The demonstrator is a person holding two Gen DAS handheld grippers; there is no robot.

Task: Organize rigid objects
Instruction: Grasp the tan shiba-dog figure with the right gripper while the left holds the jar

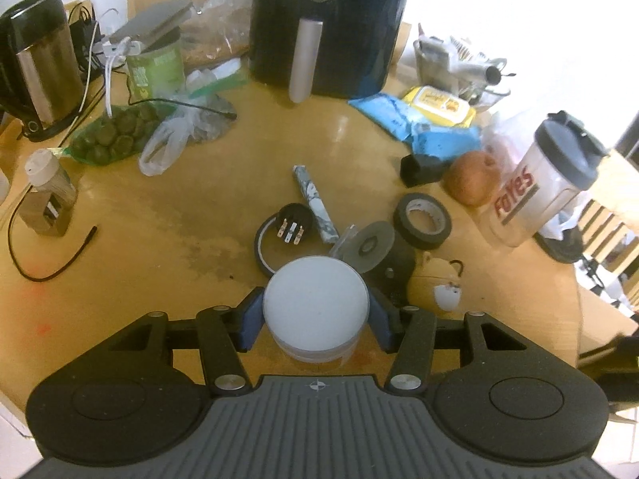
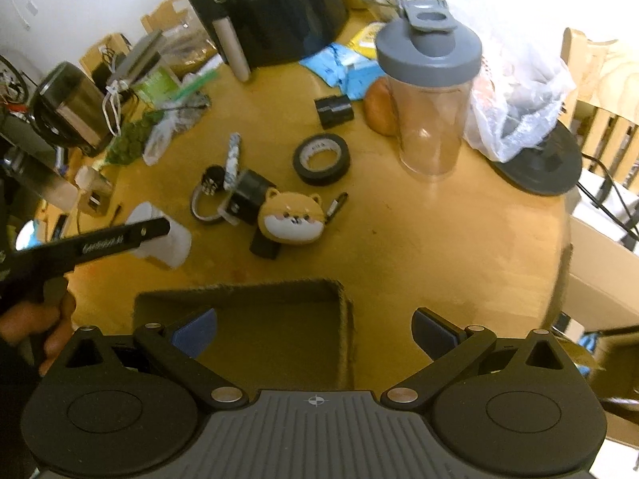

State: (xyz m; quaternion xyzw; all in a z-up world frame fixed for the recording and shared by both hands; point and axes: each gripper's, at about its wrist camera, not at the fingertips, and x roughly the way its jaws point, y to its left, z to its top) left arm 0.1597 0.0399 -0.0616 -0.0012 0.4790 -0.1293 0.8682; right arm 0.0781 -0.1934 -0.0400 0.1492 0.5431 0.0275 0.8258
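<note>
White round container (image 1: 315,303) sat clamped in our left hand-held gripper (image 1: 315,319); our right hand-held gripper (image 2: 315,331) gaped empty above the cardboard box (image 2: 343,319).

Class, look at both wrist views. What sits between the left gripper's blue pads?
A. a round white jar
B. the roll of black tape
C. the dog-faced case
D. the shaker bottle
A: the left gripper has its blue pads against the sides of the round white jar, while the black tape lies apart on the table.
</note>
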